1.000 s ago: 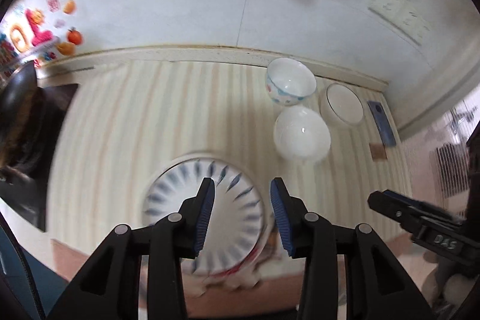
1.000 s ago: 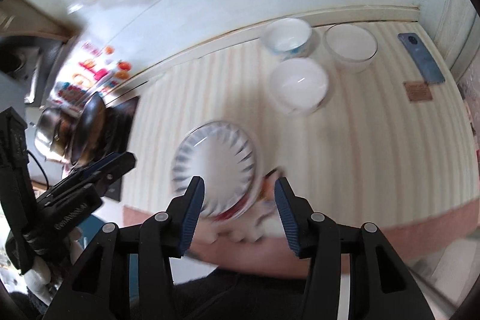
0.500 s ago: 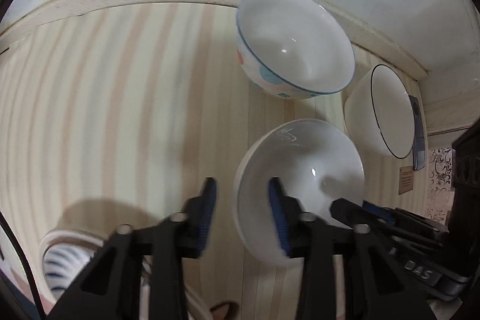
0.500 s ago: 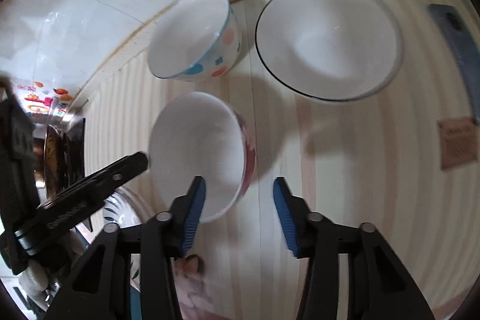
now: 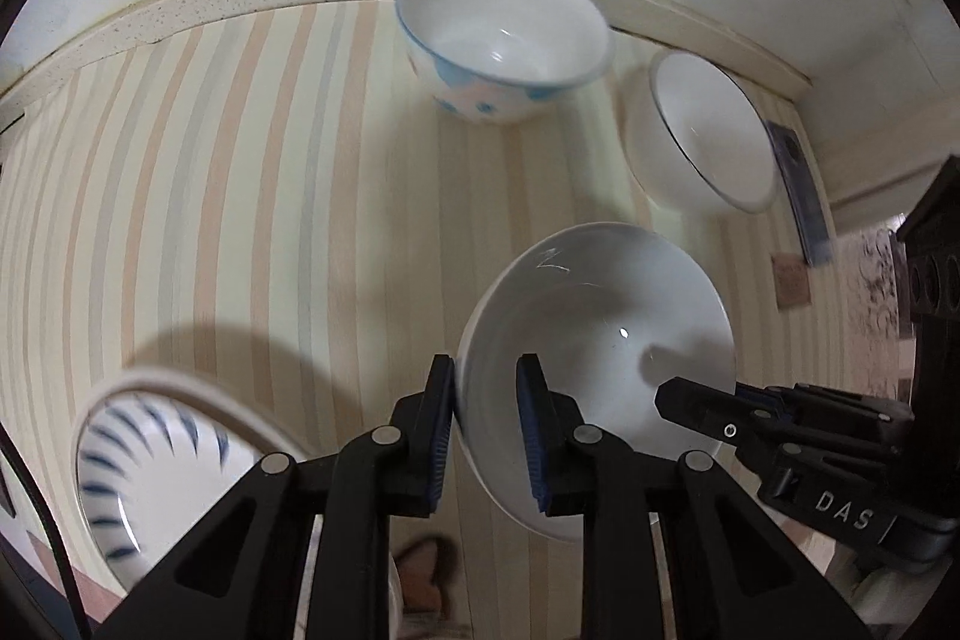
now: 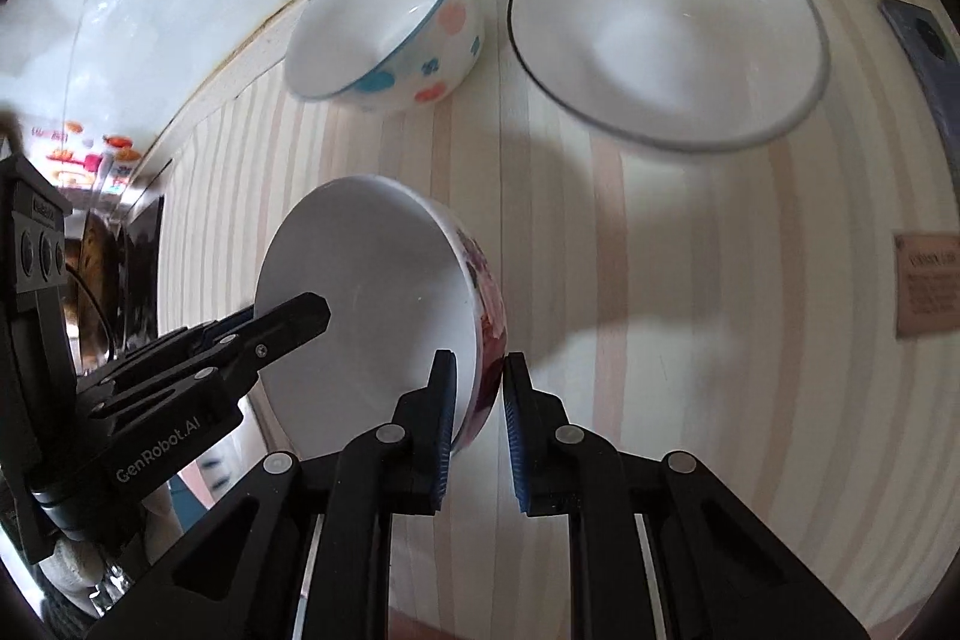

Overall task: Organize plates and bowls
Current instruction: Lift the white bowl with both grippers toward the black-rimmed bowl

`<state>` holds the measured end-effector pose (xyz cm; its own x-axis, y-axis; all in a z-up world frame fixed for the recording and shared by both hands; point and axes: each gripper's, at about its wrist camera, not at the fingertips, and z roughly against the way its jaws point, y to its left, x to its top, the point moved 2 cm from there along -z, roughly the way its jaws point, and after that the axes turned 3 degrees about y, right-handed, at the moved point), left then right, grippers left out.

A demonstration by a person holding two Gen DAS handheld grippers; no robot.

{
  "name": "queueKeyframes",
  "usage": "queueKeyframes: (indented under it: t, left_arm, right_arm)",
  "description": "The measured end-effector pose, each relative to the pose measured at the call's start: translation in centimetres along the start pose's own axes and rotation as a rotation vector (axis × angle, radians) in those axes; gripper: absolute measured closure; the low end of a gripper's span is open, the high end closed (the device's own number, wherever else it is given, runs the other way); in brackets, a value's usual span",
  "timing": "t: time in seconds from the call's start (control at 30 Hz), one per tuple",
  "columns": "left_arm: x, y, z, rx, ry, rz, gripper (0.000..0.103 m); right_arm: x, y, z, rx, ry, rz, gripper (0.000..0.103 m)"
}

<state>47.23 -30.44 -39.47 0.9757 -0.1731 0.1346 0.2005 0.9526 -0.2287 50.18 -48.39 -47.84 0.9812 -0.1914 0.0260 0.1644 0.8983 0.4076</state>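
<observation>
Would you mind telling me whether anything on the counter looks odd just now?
Yes: the floral bowl is tipped steeply, its rim pinched by both the left tongs and right tongs. The spotted bowl and black-rimmed bowl look fine.

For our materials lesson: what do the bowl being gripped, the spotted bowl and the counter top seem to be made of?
Gripped bowl: probably glazed ceramic; glossy white inside with a highlight, printed flowers outside.
Spotted bowl: likely glazed ceramic too; shiny, with a thin blue rim.
Counter top: looks like a striped, wood-look laminate or film with a dull sheen; uncertain.
</observation>
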Motion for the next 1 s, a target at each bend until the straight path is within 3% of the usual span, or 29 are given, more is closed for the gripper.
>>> queueKeyframes:
  t: [0.17,0.5,1.0]
  left_arm:
    - [-3.2,-0.9,0.6,0.002,0.008,-0.021,0.084]
    - [-6.3,-1.6,-0.2,0.018,0.035,-0.062,0.084]
    - [-7.6,-2.6,-2.1,0.057,0.055,-0.107,0.084]
  right_arm:
    - [-3.8,0.0,1.3,0.005,0.01,-0.007,0.085]
    - [-9.4,-0.9,0.8,0.006,0.042,-0.037,0.085]
    - [-11.0,-1.9,-1.0,-0.029,0.074,-0.047,0.085]
